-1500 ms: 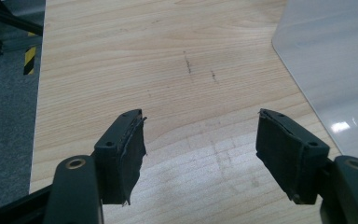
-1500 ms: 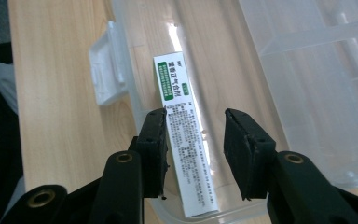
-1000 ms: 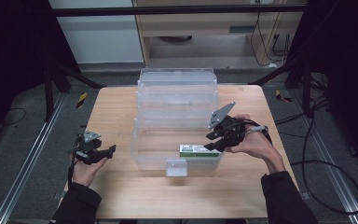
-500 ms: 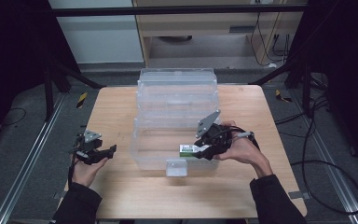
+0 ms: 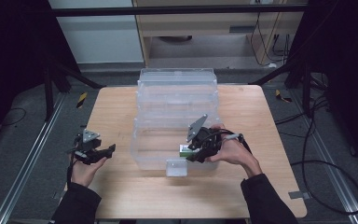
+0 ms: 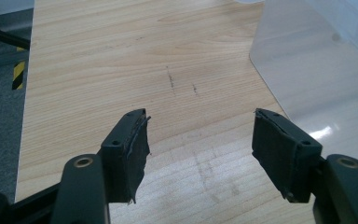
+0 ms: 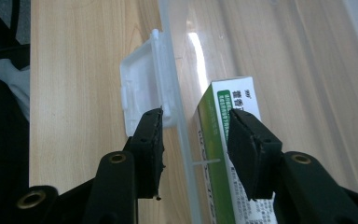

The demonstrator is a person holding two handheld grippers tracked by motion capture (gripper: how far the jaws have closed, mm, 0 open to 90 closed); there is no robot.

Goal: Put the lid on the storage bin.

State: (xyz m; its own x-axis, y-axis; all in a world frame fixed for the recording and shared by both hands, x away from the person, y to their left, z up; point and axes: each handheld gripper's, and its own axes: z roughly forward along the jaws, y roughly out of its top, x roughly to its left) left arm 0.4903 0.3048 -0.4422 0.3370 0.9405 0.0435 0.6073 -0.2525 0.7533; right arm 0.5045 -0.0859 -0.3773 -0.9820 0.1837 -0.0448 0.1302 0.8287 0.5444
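Our right gripper point(image 7: 193, 140) straddles the clear bin point(image 7: 179, 112) wall beside the green box point(image 7: 223, 121), jaws released; our left gripper point(image 6: 200, 140) is released.

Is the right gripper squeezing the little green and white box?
Cannot tell. In the right gripper view, the right gripper straddles the clear plastic bin's wall; one jaw overlaps the green and white box, but contact isn't plain.

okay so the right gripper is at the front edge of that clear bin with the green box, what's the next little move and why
Probably close the right gripper. Its jaws stand open astride the front wall of the clear bin, one outside by the latch tab, one inside against the green box, pressing on nothing yet. The left gripper is open on the table, off to the side.
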